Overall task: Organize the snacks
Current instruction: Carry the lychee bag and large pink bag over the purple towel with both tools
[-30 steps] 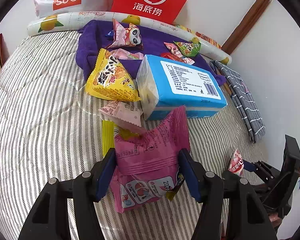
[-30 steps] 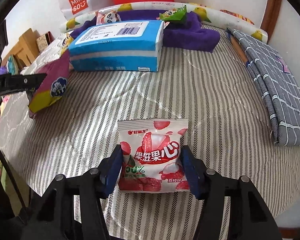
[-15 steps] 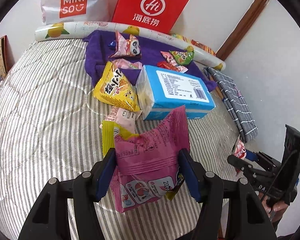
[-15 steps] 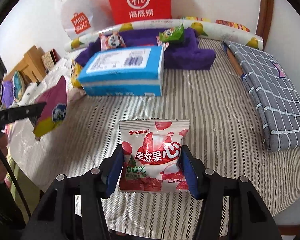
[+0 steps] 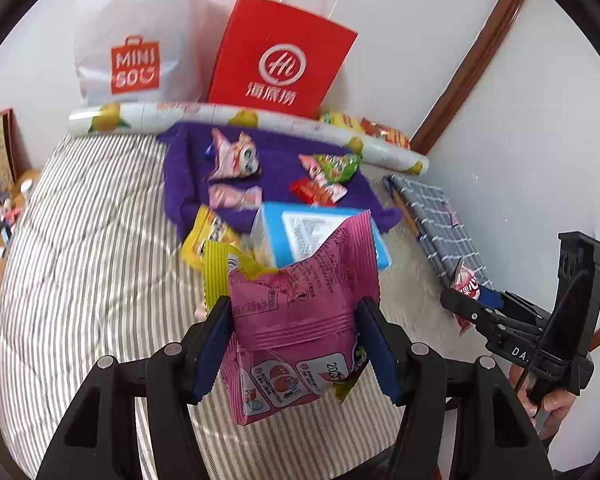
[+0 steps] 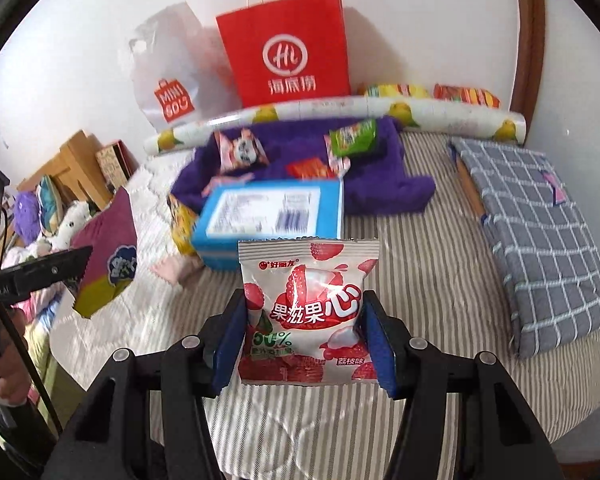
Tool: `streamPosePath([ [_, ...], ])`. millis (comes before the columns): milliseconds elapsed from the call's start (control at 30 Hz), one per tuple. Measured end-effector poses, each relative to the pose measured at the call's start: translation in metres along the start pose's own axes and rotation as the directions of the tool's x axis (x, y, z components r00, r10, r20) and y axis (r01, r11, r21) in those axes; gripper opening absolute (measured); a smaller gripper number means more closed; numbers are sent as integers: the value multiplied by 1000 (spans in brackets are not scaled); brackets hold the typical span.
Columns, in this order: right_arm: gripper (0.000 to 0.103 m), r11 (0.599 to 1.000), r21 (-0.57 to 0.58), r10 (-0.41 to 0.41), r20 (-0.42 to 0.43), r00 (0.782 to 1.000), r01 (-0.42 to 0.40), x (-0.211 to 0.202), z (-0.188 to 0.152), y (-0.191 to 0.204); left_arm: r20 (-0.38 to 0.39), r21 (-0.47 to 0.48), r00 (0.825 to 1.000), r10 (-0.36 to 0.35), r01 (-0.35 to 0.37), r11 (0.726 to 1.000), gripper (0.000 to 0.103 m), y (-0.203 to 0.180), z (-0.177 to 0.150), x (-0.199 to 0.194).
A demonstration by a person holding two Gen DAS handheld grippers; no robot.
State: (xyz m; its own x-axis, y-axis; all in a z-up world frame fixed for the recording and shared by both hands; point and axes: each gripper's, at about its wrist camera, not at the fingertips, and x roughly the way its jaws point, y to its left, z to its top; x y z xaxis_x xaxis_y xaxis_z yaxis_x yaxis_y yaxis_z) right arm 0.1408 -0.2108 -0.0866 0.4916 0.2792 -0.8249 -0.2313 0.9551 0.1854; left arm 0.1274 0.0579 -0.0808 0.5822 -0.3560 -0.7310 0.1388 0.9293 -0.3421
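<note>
Left wrist view. One left gripper (image 5: 296, 340), two black fingers with blue pads, closed on one pink snack bag (image 5: 304, 316): glossy crinkled foil, serrated top edge, yellow trim at one side, held clear above the striped bed cover (image 5: 80, 272). Landmark: one blue tissue pack (image 5: 320, 236), a soft rectangular block in plastic wrap with a white label on top. Behind the pack lies one purple towel (image 5: 184, 168), fuzzy pile. On the towel: one panda-print packet (image 5: 236, 156), one pale pink packet (image 5: 234, 196), one green packet (image 5: 338, 166), one red packet (image 5: 312, 191); all small foil pouches, blurred. Touching the pack's left side, one yellow chip bag (image 5: 204, 240). Farther behind it, one long roll printed with lemons (image 5: 172, 114), then two bags upright against the wall: one red paper bag (image 5: 280, 56) with string handles, one white plastic bag (image 5: 136, 52). Right of the pack, one folded grey checked cloth (image 5: 436, 216).

Right wrist view. One right gripper (image 6: 304, 340), same build, fingers clamped on the sides of one lychee gummy packet (image 6: 306, 312): flat white-and-red pouch, upright, held above the cover in front of the tissue pack. Left of the pack the pink bag shows its purple face and yellow bottom. One small pink wrapper (image 6: 172, 270) lies on the cover by the pack's left front corner.
</note>
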Motion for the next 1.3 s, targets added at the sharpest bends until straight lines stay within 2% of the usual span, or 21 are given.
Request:
streamPosePath([
  [233, 56, 1000, 21, -4, 41, 999, 3, -9, 35, -9, 31, 20, 1000, 2, -3, 1000, 61, -14, 36, -2],
  [600, 56, 1000, 6, 7, 90, 996, -7, 1, 92, -22, 60, 37, 998, 22, -24, 999, 61, -24, 84, 12],
  [1033, 56, 998, 5, 55, 113, 992, -56, 35, 159, -30, 88, 31, 996, 34, -37, 999, 61, -17, 137, 39],
  [1300, 56, 997, -8, 73, 89, 993, -72, 66, 180, -34, 83, 12, 996, 41, -42, 999, 61, -10, 159, 65],
])
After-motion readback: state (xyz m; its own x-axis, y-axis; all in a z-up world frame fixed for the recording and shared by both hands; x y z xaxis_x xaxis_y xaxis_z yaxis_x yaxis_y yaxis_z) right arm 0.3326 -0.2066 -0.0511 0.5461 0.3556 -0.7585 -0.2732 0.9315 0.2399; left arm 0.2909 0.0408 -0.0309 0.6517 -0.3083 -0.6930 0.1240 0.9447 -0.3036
